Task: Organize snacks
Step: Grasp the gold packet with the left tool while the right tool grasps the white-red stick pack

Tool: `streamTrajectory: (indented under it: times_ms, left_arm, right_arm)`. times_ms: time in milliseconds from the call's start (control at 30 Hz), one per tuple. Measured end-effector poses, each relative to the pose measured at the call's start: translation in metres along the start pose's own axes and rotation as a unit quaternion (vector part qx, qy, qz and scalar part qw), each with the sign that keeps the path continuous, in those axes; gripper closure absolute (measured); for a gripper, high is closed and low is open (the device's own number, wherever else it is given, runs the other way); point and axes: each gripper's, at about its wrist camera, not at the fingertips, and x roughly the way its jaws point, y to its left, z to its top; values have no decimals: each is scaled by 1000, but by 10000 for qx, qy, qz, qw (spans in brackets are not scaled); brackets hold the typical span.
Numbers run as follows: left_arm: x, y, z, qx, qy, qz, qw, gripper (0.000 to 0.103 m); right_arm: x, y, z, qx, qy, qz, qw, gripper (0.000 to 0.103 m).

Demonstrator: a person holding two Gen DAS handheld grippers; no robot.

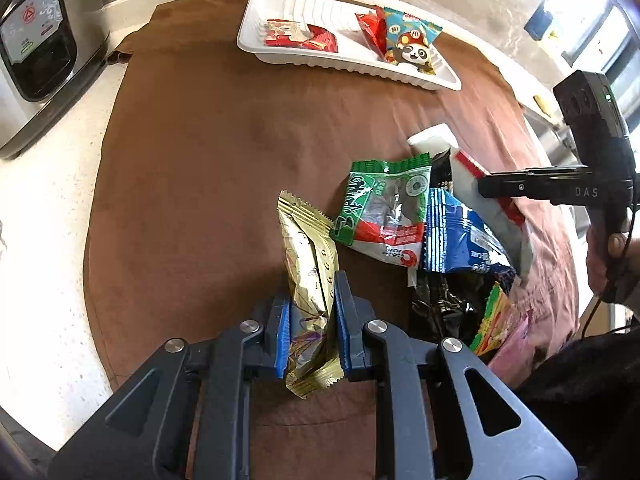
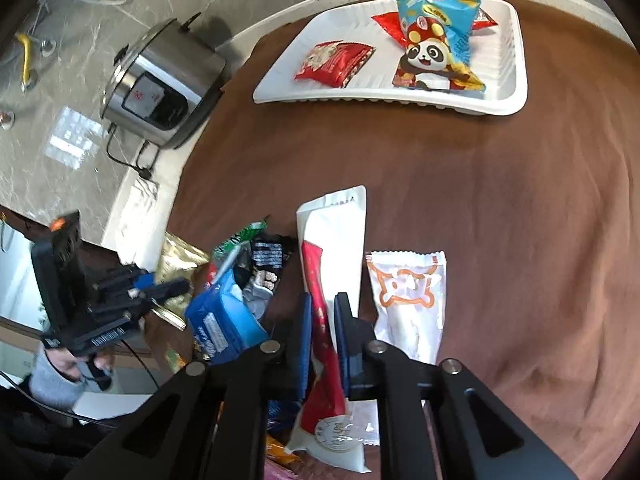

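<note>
My left gripper (image 1: 310, 300) is shut on a gold snack packet (image 1: 310, 276) and holds it over the brown cloth. My right gripper (image 2: 323, 308) is shut on a white packet with a red stripe (image 2: 334, 240), held upright. A white tray (image 1: 400, 70) at the far side holds a red packet (image 1: 302, 36), a second red packet (image 1: 372, 28) and a blue panda packet (image 1: 412, 40). The tray also shows in the right wrist view (image 2: 508, 96). A pile holds a green packet (image 1: 384, 208), a blue packet (image 1: 460, 240) and a black packet (image 1: 440, 304).
A steel rice cooker (image 1: 36, 60) stands at the left on the pale counter, its cord trailing in the right wrist view (image 2: 128, 156). A white packet with an orange outline (image 2: 408, 304) lies beside my right gripper. The brown cloth (image 1: 200, 160) covers the table.
</note>
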Motion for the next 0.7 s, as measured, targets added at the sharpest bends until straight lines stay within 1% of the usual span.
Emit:
streamTrajectory:
  times_ms: [33,67,100,133,167,200,233,267,400,567,667,700]
  left_arm:
    - [0,0,1,22,-5,21,10000,86]
    - [1,0,1,22,7,11,10000,86]
    - [2,-1,1,32,23,-5,10000,86]
    - [3,-2,1,46,30,11,10000,86]
    - [5,-3,2,54,40,16,10000,86]
    - [7,-4,3,59,50,8,10000,86]
    - [8,-4,3,43,47,10,10000,86]
    - [9,-4,4,22,55,6,10000,86]
    - [11,-2,4,-31,64,17,10000,86]
    - [11,0,4,-123,52,40,9999,86]
    - [11,0,4,-121,53,40,9999,86]
    - [11,0,4,-120,54,43,9999,86]
  right_arm:
    - [2,1,-1,-36,29,-33,10000,89]
    - [4,3,-1,-75,39,-90,9999,87]
    - [8,6,-2,-181,132,-191,9996,82]
    - [13,11,-2,-318,209,-331,9987,80]
    - [16,16,-3,-461,227,-503,9974,73]
    - [20,19,-4,-550,287,-593,9963,68]
    - [22,22,-4,-597,292,-616,9959,69]
    - [23,23,-3,-636,268,-737,9949,70]
    - [26,23,-1,-632,258,-785,9946,70]
    - [31,37,-4,-1065,300,-1104,9877,70]
    - [30,35,-3,-1051,294,-1081,9881,69]
    - [30,35,-3,-1060,268,-1075,9882,71]
